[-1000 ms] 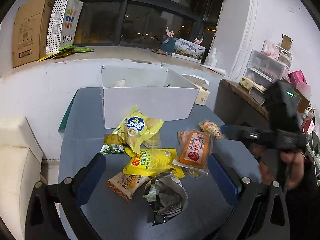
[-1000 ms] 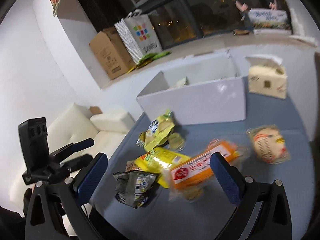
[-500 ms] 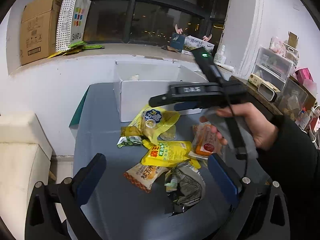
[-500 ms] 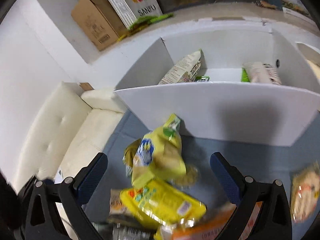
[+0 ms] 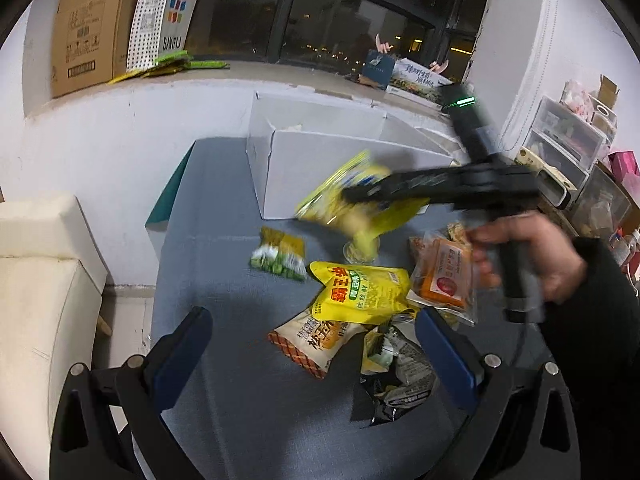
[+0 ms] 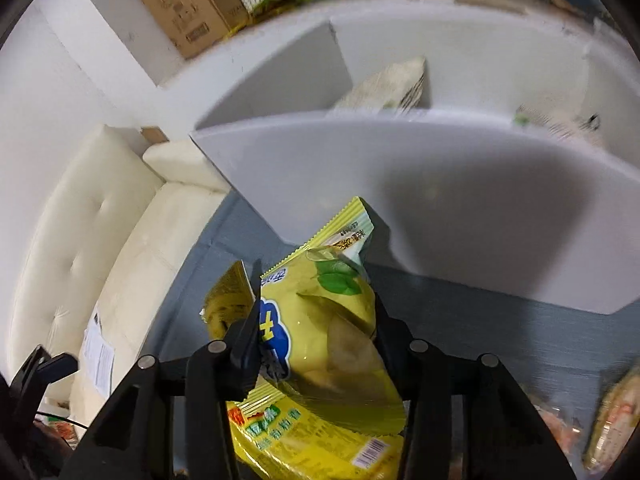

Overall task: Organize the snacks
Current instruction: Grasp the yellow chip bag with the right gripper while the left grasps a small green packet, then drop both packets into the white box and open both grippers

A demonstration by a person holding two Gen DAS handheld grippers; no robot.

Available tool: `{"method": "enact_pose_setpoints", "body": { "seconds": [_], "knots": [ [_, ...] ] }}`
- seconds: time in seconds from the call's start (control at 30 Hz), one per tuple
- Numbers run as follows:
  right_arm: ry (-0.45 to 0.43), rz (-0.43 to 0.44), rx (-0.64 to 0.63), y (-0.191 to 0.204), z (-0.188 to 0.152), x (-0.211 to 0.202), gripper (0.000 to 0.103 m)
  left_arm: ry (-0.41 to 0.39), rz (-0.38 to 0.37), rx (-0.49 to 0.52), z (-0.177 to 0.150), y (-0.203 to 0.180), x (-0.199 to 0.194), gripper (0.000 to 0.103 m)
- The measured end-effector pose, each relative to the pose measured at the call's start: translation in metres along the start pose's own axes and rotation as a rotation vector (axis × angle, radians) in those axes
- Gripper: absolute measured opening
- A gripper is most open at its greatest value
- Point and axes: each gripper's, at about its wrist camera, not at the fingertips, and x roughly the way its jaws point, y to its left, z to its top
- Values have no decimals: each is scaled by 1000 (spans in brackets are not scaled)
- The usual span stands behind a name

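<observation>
Between the two fingers of my right gripper [image 6: 316, 332] sits a yellow snack bag [image 6: 332, 320], and the pads press into both of its sides. The jaws have just been closing, and they now stand about half shut on the bag. The bag's long axis runs straight forward along the fingers, its crimped top edge pointing up and away toward the white box [image 6: 460, 208]. The box stands just beyond the bag, its near wall facing me and its open top higher than the bag. I judge the coming move to be a lift up and forward over that wall.

My left gripper [image 5: 316, 356] hangs wide open and empty, nearer to me, over the remaining packets: a yellow packet [image 5: 360, 292], an orange packet [image 5: 448, 276] and a small green packet [image 5: 280, 254], all lying loose. The right hand [image 5: 532, 256] is the one nearer the box.

Everything rests on a grey-blue table [image 5: 224, 240]. Inside the box, a pale packet [image 6: 388, 88] leans upright. A cream sofa [image 6: 100, 216] lies to the left. Farther off, a windowsill carries a cardboard carton [image 5: 88, 28] before dark windows.
</observation>
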Motion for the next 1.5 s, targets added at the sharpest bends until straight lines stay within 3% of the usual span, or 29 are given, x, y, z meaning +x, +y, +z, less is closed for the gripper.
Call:
{"method": "enact_pose_setpoints", "body": {
  "seconds": [0.17, 0.37, 0.6, 0.63, 0.67, 0.7, 0.77, 0.83, 0.93, 1.03, 1.13, 1.27, 1.37, 1.5],
  "knots": [
    [-147, 36, 19, -7, -16, -65, 50, 54, 13, 33, 15, 1, 27, 103],
    [-317, 49, 62, -16, -59, -148, 50, 131, 44, 50, 44, 9, 74, 103],
    [-435, 2, 139, -29, -109, -198, 50, 261, 112, 53, 58, 16, 142, 102],
    [-444, 5, 145, -31, -116, -203, 50, 274, 106, 43, 57, 18, 148, 101],
    [-452, 7, 151, -32, -119, -208, 50, 284, 93, 28, 55, 22, 155, 89],
    [-460, 5, 157, -34, -123, -211, 50, 283, 72, 10, 55, 25, 158, 76],
    [-466, -6, 157, -36, -128, -216, 50, 265, 119, 32, 56, 25, 157, 53],
    [-470, -6, 161, -38, -134, -220, 50, 230, 48, 8, 56, 25, 146, 52],
    [-470, -3, 152, -37, -135, -218, 50, 152, 44, 37, 56, 16, 119, 51],
    [-469, 5, 151, -37, -136, -214, 50, 9, -32, 52, 65, 3, 78, 51],
    [-454, 6, 132, -35, -125, -207, 50, -100, -54, 74, 82, -9, 51, 51],
    [-473, -48, 59, -30, -75, -210, 50, -202, -64, 90, 126, -29, 36, 51],
    [-487, -80, 40, -32, -28, -210, 50, -221, -64, 89, 166, -33, 48, 51],
    [-450, -144, 41, -43, 35, -189, 51, -181, -51, 87, 212, -35, 83, 51]
  ]
}}
